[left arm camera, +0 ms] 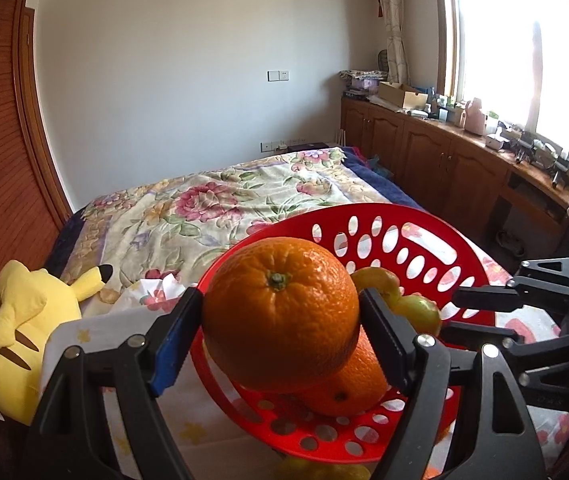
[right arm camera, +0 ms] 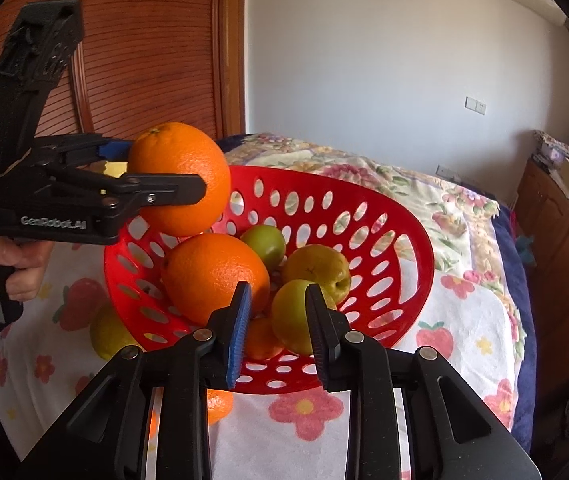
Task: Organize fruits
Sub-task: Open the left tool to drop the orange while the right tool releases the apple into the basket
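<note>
orange rind, firm and heavy, sits clamped at its equator in the left gripper. right gripper, at six o'clock of the basket, gapes narrowly, holding nothing.

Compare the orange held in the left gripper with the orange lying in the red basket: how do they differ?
The held orange hangs over the basket's rim, clamped by the left gripper; the basket orange lies loose inside the red basket, beside green fruit. The held one sits higher. Both are round, bright orange, similar in size.

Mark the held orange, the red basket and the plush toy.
held orange [left arm camera: 280,312], left wrist view, front skin.
red basket [right arm camera: 412,220], right wrist view, far wall.
plush toy [left arm camera: 24,320], left wrist view, yellow body.
</note>
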`<action>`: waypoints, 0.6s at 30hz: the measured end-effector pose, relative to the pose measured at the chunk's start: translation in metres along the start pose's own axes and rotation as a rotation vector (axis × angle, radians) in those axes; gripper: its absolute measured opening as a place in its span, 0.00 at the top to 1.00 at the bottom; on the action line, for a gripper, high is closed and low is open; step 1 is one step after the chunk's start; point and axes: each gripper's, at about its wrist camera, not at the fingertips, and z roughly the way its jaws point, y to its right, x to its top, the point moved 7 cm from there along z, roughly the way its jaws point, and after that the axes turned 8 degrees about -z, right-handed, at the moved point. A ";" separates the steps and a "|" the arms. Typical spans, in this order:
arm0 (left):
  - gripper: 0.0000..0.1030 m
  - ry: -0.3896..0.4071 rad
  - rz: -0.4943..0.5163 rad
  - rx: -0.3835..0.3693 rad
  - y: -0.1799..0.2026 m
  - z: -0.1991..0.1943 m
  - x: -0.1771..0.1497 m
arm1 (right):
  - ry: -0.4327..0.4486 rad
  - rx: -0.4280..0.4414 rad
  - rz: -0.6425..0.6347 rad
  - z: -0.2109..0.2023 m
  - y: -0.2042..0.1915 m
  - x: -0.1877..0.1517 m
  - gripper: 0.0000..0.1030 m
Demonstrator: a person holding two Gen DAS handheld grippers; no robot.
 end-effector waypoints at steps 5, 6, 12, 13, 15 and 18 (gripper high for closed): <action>0.24 -0.014 0.005 0.011 0.000 0.012 0.007 | 0.002 0.001 -0.010 0.000 -0.002 -0.001 0.75; 0.24 -0.018 0.006 0.017 0.000 0.015 0.008 | 0.001 -0.002 -0.013 0.000 -0.001 -0.001 0.75; 0.23 -0.030 0.003 0.038 0.001 0.026 0.012 | -0.002 -0.014 -0.001 0.000 0.007 -0.005 0.75; 0.23 -0.034 -0.003 0.040 0.000 0.028 0.012 | -0.003 -0.017 0.003 0.001 0.009 -0.006 0.75; 0.23 -0.039 -0.018 0.040 -0.003 0.032 0.013 | -0.003 -0.020 0.006 0.001 0.010 -0.007 0.75; 0.23 -0.043 -0.031 0.045 -0.005 0.036 0.014 | -0.003 -0.023 0.011 0.002 0.011 -0.008 0.74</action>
